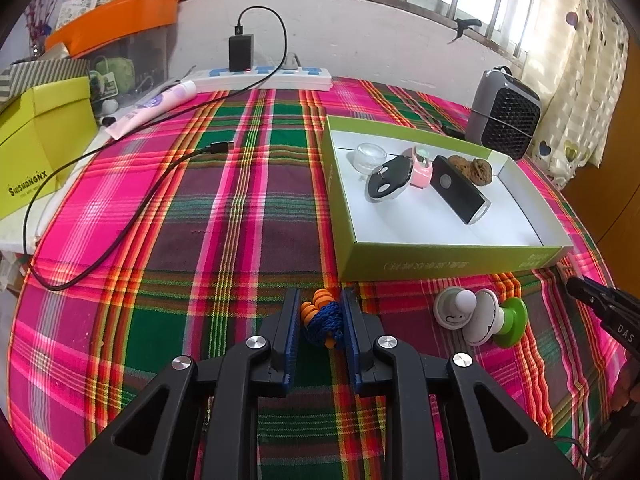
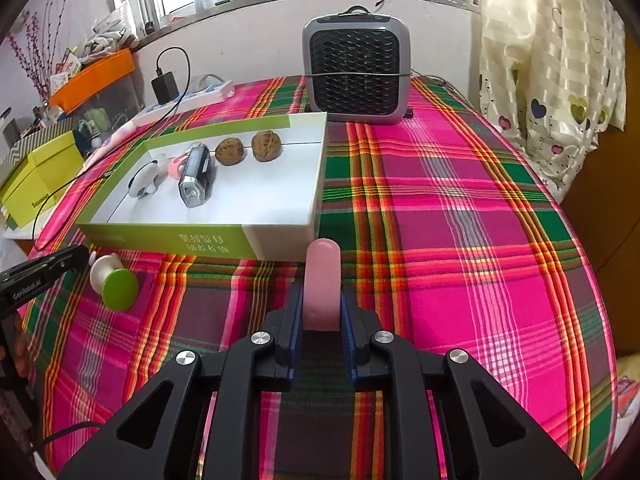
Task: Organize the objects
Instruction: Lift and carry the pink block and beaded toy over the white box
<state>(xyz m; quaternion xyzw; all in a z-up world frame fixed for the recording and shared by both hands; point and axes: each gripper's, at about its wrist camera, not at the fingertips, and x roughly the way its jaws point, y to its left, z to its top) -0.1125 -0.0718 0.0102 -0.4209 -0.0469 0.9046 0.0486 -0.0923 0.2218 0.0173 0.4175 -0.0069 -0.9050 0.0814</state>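
- Covering the whole table, the plaid cloth [image 2: 460,208] is soft and may drag or bunch under anything slid across it, so lifting looks wiser than pushing.
- Green-walled box [image 1: 440,260], open-topped with a white floor, is where things are being gathered; it already holds a black flashlight [image 1: 460,188], a black-and-white oval gadget [image 1: 388,180], a small pink item [image 1: 422,166], a clear glass cup [image 1: 370,156] and two walnuts [image 2: 248,148]. The cardboard is light and would shift if knocked.
- White-and-green toy [image 1: 480,316] lies on the cloth just in front of the box, untouched; it looks like hard, smooth plastic, best taken at the narrow waist.
- Pink tube [image 2: 322,284] is clamped between the jaws of the right gripper [image 2: 322,312], near its lower end, its tip pointing at the box wall. It looks smooth and stiff, so liable to swivel.
- Corded earplugs [image 1: 322,320], orange plugs on blue cord, are pinched in the left gripper [image 1: 322,316] near the front wall of the box; soft, featherweight, loose ends likely to dangle and snag.
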